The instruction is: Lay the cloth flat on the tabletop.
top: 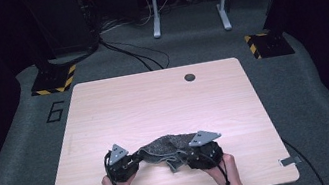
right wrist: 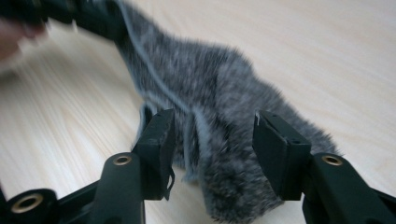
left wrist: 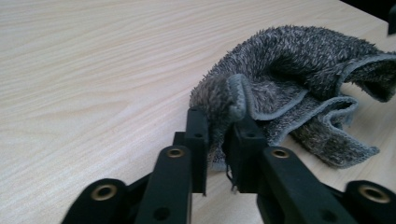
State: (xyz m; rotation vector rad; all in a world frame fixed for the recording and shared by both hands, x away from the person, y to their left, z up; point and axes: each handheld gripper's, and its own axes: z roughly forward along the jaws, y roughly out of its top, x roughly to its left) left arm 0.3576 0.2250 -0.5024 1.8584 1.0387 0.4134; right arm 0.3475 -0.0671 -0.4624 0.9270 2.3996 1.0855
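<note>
Grey carpet floor point(top: 22, 162): a black "6" point(top: 55, 111) marked left of the table's far left corner; no other writing legible. Wooden table point(top: 154, 104), round hole point(top: 190, 77) near far edge. Grey terry cloth point(top: 164, 147) crumpled at near centre of the table. Left gripper point(left wrist: 217, 135), near left of cloth, jaws pinched onto its hemmed edge. Right gripper point(right wrist: 212, 135), near right, jaws spread wide, cloth lying between them, ungripped.
</note>
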